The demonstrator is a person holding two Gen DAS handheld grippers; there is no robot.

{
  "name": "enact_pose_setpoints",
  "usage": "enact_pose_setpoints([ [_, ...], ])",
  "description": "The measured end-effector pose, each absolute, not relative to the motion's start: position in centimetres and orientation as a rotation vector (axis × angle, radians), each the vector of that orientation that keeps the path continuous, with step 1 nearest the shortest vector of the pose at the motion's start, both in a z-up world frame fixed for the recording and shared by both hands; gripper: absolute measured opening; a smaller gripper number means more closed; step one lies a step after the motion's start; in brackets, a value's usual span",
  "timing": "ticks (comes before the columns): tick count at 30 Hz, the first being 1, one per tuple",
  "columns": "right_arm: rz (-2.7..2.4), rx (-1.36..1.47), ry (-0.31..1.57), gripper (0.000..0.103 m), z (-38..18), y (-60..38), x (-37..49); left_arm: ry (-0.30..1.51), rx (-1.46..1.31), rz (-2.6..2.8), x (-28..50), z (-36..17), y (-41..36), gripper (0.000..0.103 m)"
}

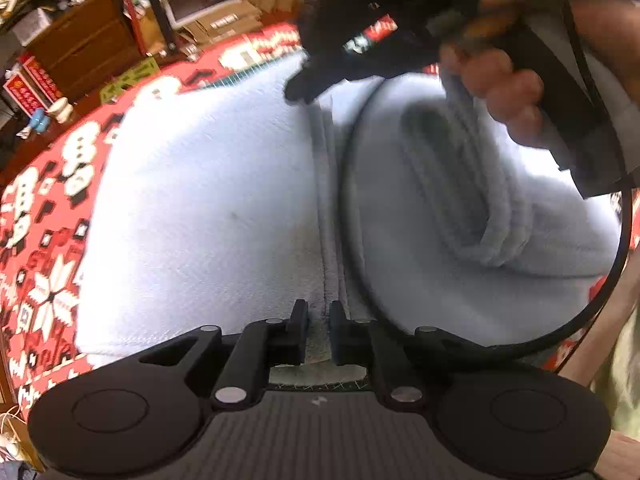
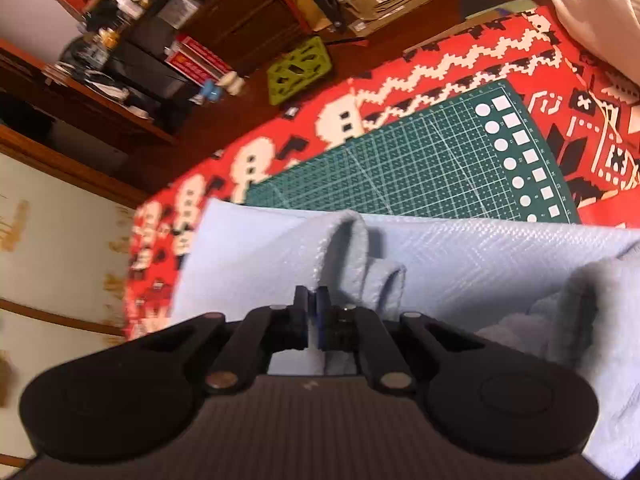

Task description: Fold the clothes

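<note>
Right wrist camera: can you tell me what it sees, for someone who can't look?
The right gripper is shut on a fold of a pale blue garment. The garment lies partly over a green cutting mat on a red patterned cloth.

A room in a home, messy and full of stuff. Wood floor (image 2: 400, 36) at the back. Brown wood drawers (image 2: 248, 20) against the wall. Flat cardboard boxes (image 2: 384, 0) piled on the floor. Black shelf (image 2: 132, 60) stuffed with bottles, boxes and small things. Red boxes (image 2: 196, 60) beside it. Green plastic crate (image 2: 300, 68) on the floor. Paper sliding door (image 2: 52, 240) with gold marks on the left side. Red blanket (image 2: 440, 64) with white and black shapes, spread out wide. Green cutting mat (image 2: 400, 168) on top of the blanket. Soft pale blue cloth (image 2: 480, 256) on the mat.
</note>
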State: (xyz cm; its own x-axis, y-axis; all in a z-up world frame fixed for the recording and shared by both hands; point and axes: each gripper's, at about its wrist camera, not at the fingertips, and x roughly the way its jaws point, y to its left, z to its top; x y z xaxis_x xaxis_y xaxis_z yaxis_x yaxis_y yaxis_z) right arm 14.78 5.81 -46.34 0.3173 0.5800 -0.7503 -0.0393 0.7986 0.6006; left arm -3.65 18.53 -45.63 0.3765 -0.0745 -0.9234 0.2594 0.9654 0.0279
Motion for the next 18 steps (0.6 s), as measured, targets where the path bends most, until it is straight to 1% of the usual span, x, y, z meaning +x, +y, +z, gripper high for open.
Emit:
enact_pose_setpoints([
  [2, 0.443, 0.585, 1.185, 0.003, -45.9, 4.9, 14.3, 1.134, 0.159, -0.211, -4.5, -44.6, 19.0, 0.011],
  [5, 0.424, 0.604, 1.203, 0.004, -47.2, 4.4, 13.8, 1.148, 0.146, -0.194, -5.4, -44.9, 19.8, 0.01],
  [7, 0.413, 0.622, 1.233, 0.006, -48.7, 4.3, 13.5, 1.187, 0.11, -0.166, -5.6, -45.6, 20.6, 0.011],
  [8, 0.412, 0.642, 1.236, 0.011, -49.0, 4.2, 13.3, 1.193, 0.076, -0.157, -5.7, -45.6, 21.0, 0.012],
  [10, 0.417, 0.683, 1.22, 0.011, -49.2, 3.8, 12.5, 1.177, 0.022, -0.143, -6.0, -45.0, 21.8, 0.013],
  [12, 0.422, 0.733, 1.204, 0.016, -48.7, 3.1, 11.2, 1.166, 0.003, -0.133, -6.3, -44.5, 22.5, 0.021],
  [13, 0.421, 0.765, 1.199, 0.017, -48.5, 2.8, 10.4, 1.164, -0.006, -0.131, -6.4, -44.2, 22.9, 0.031],
  [14, 0.421, 0.803, 1.198, 0.018, -48.3, 2.5, 9.5, 1.162, -0.016, -0.129, -6.5, -43.8, 23.4, 0.034],
  [17, 0.427, 0.906, 1.231, 0.027, -48.4, 2.2, 6.4, 1.163, -0.038, -0.117, -6.6, -43.0, 25.0, 0.034],
  [18, 0.431, 0.934, 1.248, 0.027, -48.6, 2.4, 5.3, 1.163, -0.045, -0.112, -6.4, -42.7, 25.7, 0.034],
])
